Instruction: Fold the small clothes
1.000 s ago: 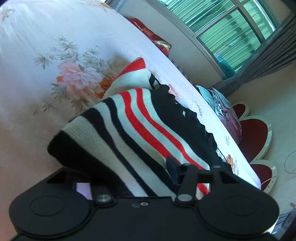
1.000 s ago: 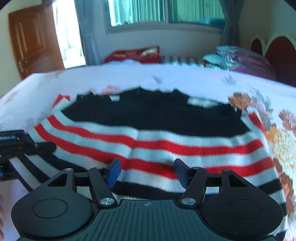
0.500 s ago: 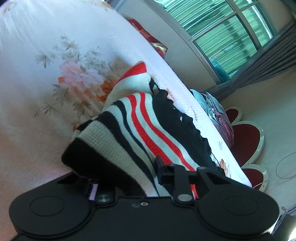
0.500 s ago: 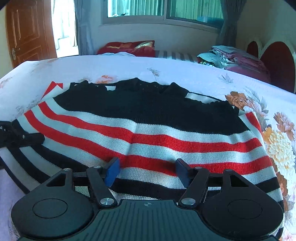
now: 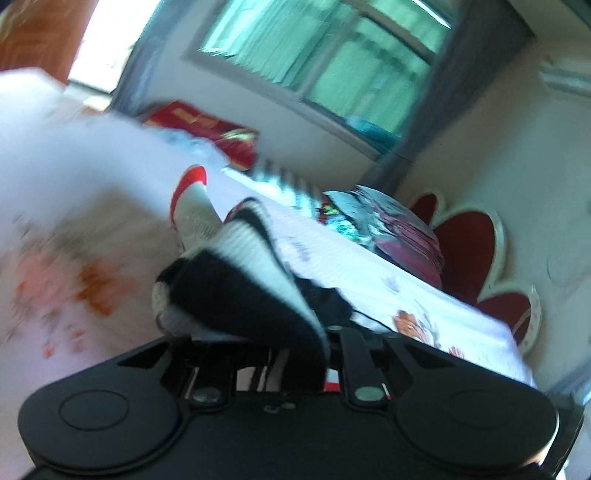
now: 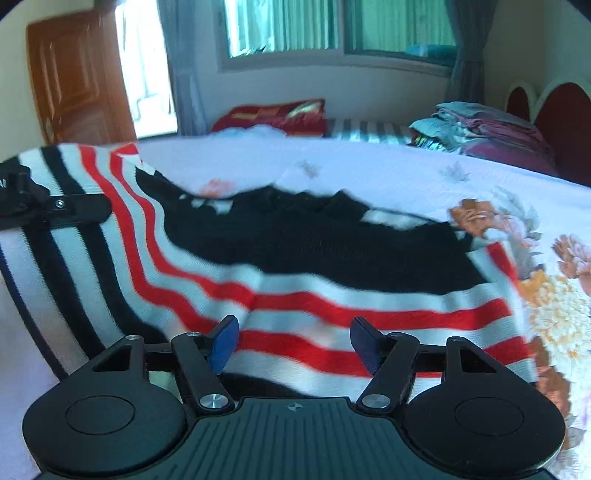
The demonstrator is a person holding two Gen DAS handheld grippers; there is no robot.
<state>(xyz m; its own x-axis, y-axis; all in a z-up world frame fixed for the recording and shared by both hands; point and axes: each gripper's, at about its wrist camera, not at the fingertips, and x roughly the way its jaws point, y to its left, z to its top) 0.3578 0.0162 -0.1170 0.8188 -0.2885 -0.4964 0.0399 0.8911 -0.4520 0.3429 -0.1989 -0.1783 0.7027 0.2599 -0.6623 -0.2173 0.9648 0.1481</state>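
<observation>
A small knitted sweater [image 6: 295, 258], black at the top with red, white and black stripes, lies on a floral bedsheet [image 6: 406, 177]. My left gripper [image 5: 295, 347] is shut on the sweater's striped hem [image 5: 243, 288] and holds it lifted off the bed; it also shows at the left edge of the right wrist view [image 6: 55, 206], with the cloth's left side raised. My right gripper [image 6: 295, 339] is open, its blue-padded fingers [image 6: 223, 341] just above the striped lower part, holding nothing.
A red pillow [image 6: 280, 114] lies at the far edge of the bed. A pile of folded clothes [image 6: 480, 129] sits at the far right by a red headboard [image 6: 561, 110]. A wooden door [image 6: 74, 77] and a window [image 6: 332, 26] are behind.
My left gripper has lifted the sweater's left hem up and swung it, so the stripes now curve upward at the left. My right gripper stays open over the stripes.
</observation>
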